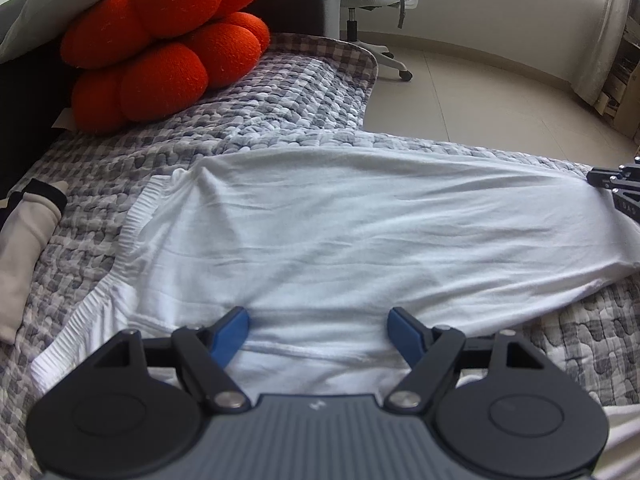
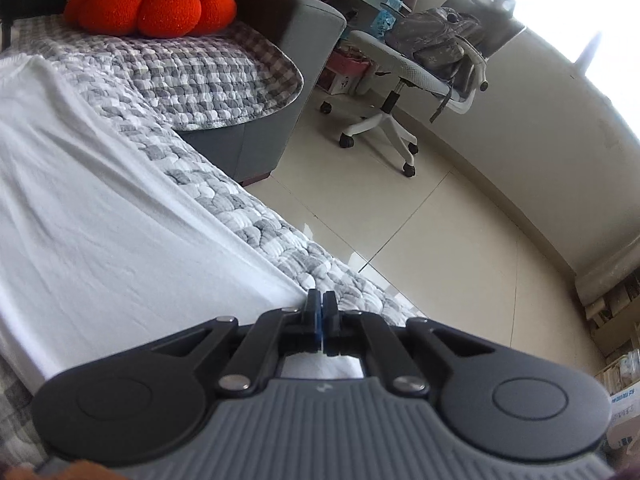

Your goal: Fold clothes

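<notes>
From your left wrist camera, the white garment (image 1: 340, 232) lies spread flat across the grey checked quilt (image 1: 248, 120), beside the orange cushion (image 1: 160, 40). Your left gripper (image 1: 318, 330) hangs over its near hem, jaws wide apart, gripping nothing. From your right wrist camera, your right gripper (image 2: 320, 312) is pinched together on the garment's corner, near the quilt's edge above the tiled floor (image 2: 460, 240).

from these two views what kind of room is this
Most likely a living room or study at home. A grey sofa under a quilted cover holds orange cushions, an office chair with a backpack stands on the tiled floor, and a white garment lies spread for folding.
</notes>
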A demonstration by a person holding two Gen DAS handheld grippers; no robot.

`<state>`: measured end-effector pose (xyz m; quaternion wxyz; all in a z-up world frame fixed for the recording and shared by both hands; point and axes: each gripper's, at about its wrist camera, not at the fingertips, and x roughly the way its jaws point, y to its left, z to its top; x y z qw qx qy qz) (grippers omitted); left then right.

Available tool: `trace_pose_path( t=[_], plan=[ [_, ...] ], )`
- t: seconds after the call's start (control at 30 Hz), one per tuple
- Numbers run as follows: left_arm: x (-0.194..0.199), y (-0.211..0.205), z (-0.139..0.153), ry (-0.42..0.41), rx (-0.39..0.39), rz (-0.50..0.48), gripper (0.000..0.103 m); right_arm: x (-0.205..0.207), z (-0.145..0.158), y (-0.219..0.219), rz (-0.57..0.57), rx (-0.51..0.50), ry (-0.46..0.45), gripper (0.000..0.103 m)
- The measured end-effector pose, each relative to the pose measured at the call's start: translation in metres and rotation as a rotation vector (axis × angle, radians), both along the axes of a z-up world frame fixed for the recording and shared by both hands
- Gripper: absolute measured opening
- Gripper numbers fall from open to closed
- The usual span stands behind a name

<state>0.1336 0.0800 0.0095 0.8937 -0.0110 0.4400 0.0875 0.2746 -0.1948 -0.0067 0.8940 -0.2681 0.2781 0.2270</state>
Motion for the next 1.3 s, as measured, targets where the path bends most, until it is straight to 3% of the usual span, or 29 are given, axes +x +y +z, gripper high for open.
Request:
trace_pose_path(
  t=[0.03, 0.07, 0.13, 0.3, 0.4, 0.6, 0.73, 0.83, 0.9, 0.93, 1.0, 1.17, 1.3],
  plan=[
    [0.0, 0.0, 0.0, 0.0, -0.001, 0.0, 0.078, -0.001, 0.006, -0.008, -0.014, 0.035, 0.004, 0.011],
    [0.0, 0.001, 0.0, 0.0, -0.004, 0.001, 0.078, -0.002, 0.011, -0.019, -0.045, 0.06, -0.002, 0.029],
    [0.0, 0.001, 0.001, 0.0, -0.01, 0.003, 0.078, -0.003, 0.022, -0.043, -0.116, 0.105, -0.018, 0.048],
    [0.001, 0.001, 0.001, 0.001, -0.017, 0.011, 0.078, 0.002, 0.025, -0.137, -0.367, 0.223, 0.032, 0.048],
    [0.003, 0.002, 0.002, -0.002, -0.029, 0.021, 0.078, -0.002, 0.013, -0.175, -0.455, 0.259, 0.084, 0.048],
    [0.006, -0.005, -0.002, -0.005, -0.001, 0.027, 0.079, -0.005, -0.003, -0.179, -0.493, 0.358, 0.144, 0.048],
    [0.005, -0.008, -0.002, -0.014, 0.023, 0.014, 0.079, 0.01, 0.009, -0.167, -0.473, 0.377, 0.14, 0.048],
    [0.006, -0.005, -0.001, -0.015, 0.003, 0.03, 0.079, 0.018, 0.014, -0.162, -0.478, 0.427, 0.16, 0.057],
    [0.007, -0.004, 0.0, -0.016, -0.008, 0.042, 0.079, 0.018, -0.002, -0.152, -0.459, 0.372, 0.181, 0.056],
    [0.007, -0.004, 0.0, -0.018, -0.008, 0.044, 0.079, 0.014, -0.005, -0.149, -0.439, 0.357, 0.157, 0.048],
    [0.007, -0.006, -0.001, -0.021, 0.004, 0.042, 0.079, 0.014, 0.001, -0.148, -0.423, 0.352, 0.16, 0.002],
    [0.009, -0.006, 0.0, -0.024, 0.002, 0.053, 0.079, 0.011, 0.008, -0.137, -0.457, 0.249, 0.061, 0.0],
    [0.008, -0.006, 0.001, -0.026, 0.001, 0.053, 0.079, 0.011, 0.007, -0.146, -0.493, 0.26, 0.042, 0.0]
  ],
)
